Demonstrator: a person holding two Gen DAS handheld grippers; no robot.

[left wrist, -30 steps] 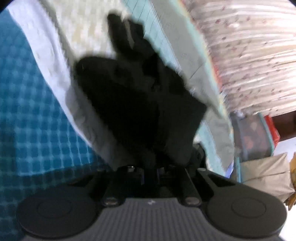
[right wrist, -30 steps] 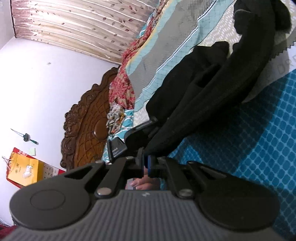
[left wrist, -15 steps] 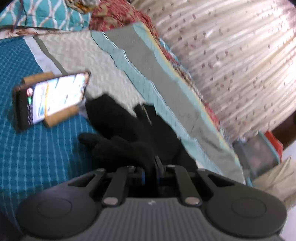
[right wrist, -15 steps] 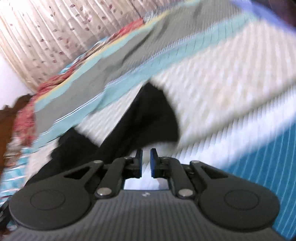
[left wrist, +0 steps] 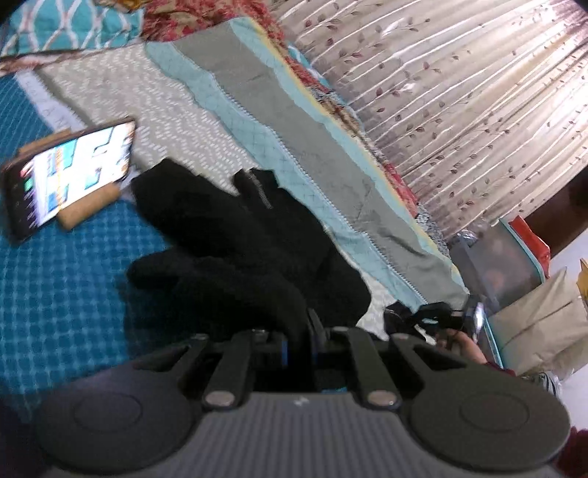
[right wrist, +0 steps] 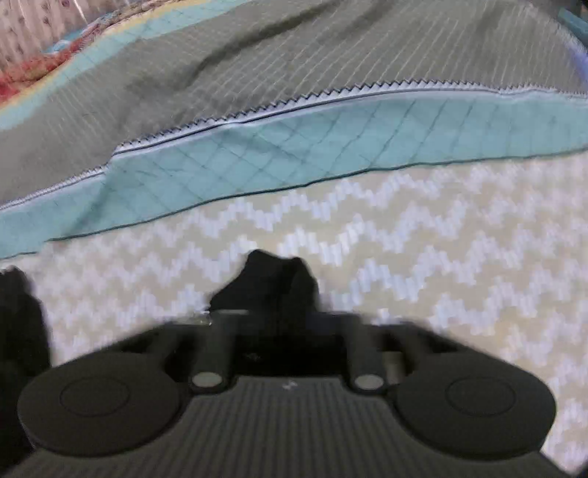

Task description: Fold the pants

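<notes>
Left wrist view: both jaws clamp black pants (left wrist: 235, 235), a lit phone (left wrist: 70, 176) lying beside them

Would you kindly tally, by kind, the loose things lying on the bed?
Black pants: 1
Phone with a lit screen: 1
Brown block under the phone: 1
Total: 3

Home bedroom: quilted bedspread (left wrist: 279, 121), leaf-print curtain (left wrist: 459, 92), pillow (left wrist: 66, 25).
</notes>
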